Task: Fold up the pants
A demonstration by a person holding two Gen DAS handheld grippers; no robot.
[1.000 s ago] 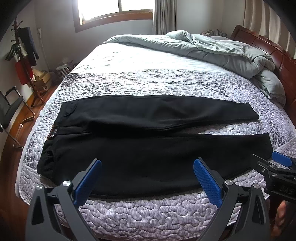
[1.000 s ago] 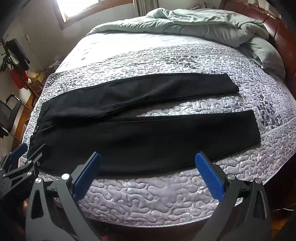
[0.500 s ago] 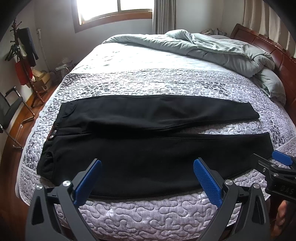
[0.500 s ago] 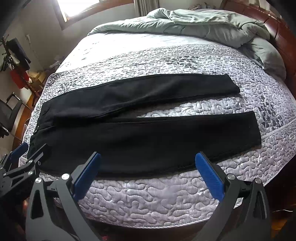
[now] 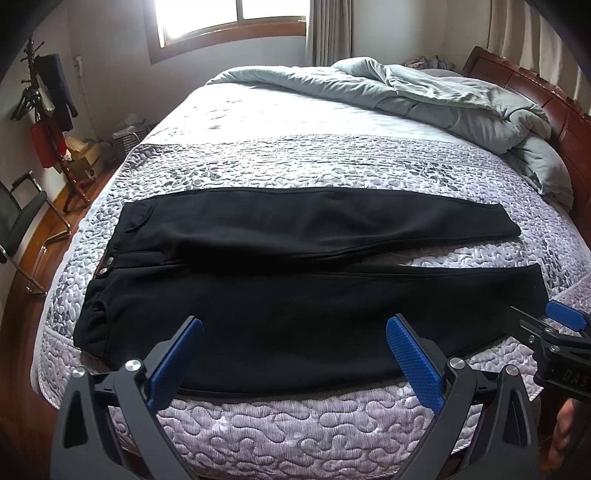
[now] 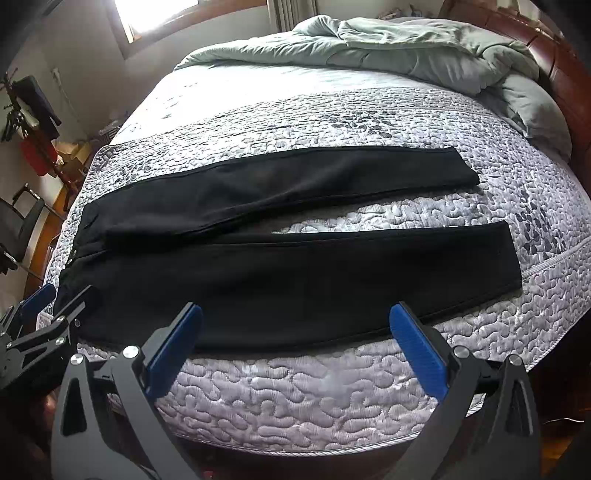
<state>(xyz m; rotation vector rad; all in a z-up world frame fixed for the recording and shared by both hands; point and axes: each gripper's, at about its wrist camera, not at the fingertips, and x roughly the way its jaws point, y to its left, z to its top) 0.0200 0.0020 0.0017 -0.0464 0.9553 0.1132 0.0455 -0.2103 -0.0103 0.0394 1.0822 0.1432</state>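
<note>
The jaws of the left gripper (image 5: 293, 354) are spread wide with nothing between them; its blue pads (image 5: 175, 360) are held above the near edge of the bed, over the hip and thigh part of the pants (image 5: 295, 273). The jaws of the right gripper (image 6: 295, 347) are likewise parted and empty, hovering over the near leg toward its lower half. Neither gripper is seen to touch the cloth. Each gripper is caught at the rim of the other's view: the right one at the far right of the left wrist view, the left one at the lower left of the right wrist view.

The black pants are laid flat across the quilted grey bedspread (image 5: 295, 435), close to the near edge of the mattress. The waistband (image 5: 105, 266), with two small metal buttons, is turned to the left, and the two legs are stretched out to the right. The legs are spread in a narrow V, so that a strip of bedspread is exposed between them toward the cuffs.

Farther up the bed a crumpled grey-green duvet (image 5: 424, 96) is heaped against the dark wooden headboard (image 5: 546, 96). A window (image 5: 229, 22) is seen in the far wall, and a coat stand (image 5: 44, 103) and a chair (image 5: 22, 221) are placed on the left of the room.
</note>
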